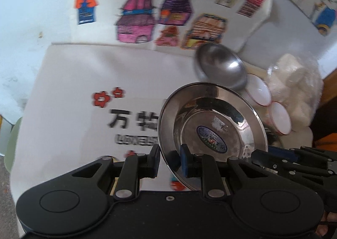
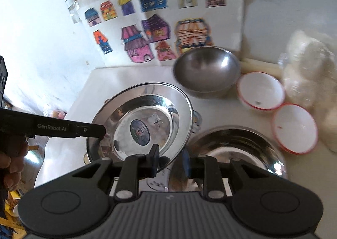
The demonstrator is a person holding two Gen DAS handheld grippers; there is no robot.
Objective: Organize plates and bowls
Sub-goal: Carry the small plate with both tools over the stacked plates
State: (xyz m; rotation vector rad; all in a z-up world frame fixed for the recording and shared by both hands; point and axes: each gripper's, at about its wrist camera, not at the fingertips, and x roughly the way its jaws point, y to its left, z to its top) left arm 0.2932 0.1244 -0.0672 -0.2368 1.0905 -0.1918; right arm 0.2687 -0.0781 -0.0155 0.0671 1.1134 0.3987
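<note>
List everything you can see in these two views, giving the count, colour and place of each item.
stickered steel plate: one, shiny silver, centre, gripped at its rim on two sides
second steel plate: one, silver, on the table, near right
steel bowl: one, dull silver, behind the plates
white bowls: two, white with red rims, right of the steel bowl
plastic bag: one, clear with white contents, far right
house drawings: one sheet, many colours, at the back
table cover: one, white, printed
left hand-held gripper: black, shut on the stickered plate's rim
right hand-held gripper: black, shut on the same rim

Bright daylight, motion blur, fisheye-warped edges, steel glare.
</note>
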